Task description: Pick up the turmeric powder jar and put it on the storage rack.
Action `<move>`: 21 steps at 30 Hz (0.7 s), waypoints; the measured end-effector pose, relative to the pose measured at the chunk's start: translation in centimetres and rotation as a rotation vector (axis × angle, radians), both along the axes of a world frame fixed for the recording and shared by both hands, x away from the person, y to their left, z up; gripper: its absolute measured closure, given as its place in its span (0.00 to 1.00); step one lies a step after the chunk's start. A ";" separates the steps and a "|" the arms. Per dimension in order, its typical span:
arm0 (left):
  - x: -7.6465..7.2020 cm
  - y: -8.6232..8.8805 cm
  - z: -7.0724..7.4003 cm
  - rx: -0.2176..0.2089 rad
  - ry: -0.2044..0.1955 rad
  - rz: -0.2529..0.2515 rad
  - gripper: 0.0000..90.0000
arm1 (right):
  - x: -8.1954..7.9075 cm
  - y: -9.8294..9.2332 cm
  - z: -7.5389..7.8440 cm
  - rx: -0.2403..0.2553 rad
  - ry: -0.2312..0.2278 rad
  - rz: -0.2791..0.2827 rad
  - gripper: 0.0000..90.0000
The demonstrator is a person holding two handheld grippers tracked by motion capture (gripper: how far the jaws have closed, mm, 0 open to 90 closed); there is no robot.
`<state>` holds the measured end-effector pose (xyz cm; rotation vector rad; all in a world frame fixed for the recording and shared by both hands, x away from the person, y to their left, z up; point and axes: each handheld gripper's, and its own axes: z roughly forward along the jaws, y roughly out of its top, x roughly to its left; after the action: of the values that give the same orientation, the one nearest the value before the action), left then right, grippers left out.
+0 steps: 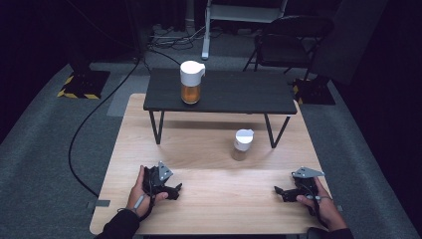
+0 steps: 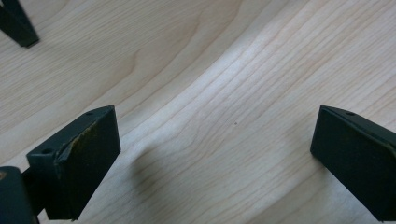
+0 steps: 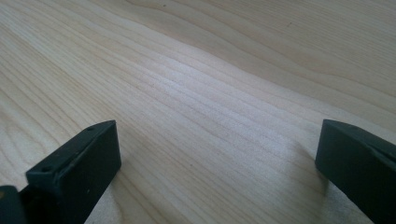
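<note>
Light wood tabletop [image 1: 209, 199], a black low shelf-table [image 1: 224, 94] standing on its far half. Big white-lidded jar of amber liquid [image 1: 191, 82] on that black table, left of centre. Smaller white-lidded jar [image 1: 241, 145] on the wood, just in front of it, right of centre. Left claw [image 1: 175, 190] near edge left, jaws wide, empty. Right claw [image 1: 278, 191] near edge right, wide, empty.

Dark room, grey carpet [image 1: 45, 144], black folding chair [image 1: 291, 42]
</note>
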<state>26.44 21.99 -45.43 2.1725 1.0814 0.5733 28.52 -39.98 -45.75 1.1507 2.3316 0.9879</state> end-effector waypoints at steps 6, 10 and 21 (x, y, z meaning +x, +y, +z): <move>1.1 1.7 0.0 -0.075 0.078 0.042 0.00 | 0.0 0.0 0.0 0.000 0.000 0.000 0.00; 1.1 1.8 0.0 -0.073 0.079 0.039 0.00 | 0.0 0.0 0.0 0.000 0.000 0.000 0.00; 1.1 1.9 0.0 -0.073 0.079 0.033 0.00 | 0.1 0.0 0.0 0.000 0.001 0.003 0.00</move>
<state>27.58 23.93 -45.40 2.1337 1.1635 0.4582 28.59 -40.00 -45.74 1.1486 2.3344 0.9888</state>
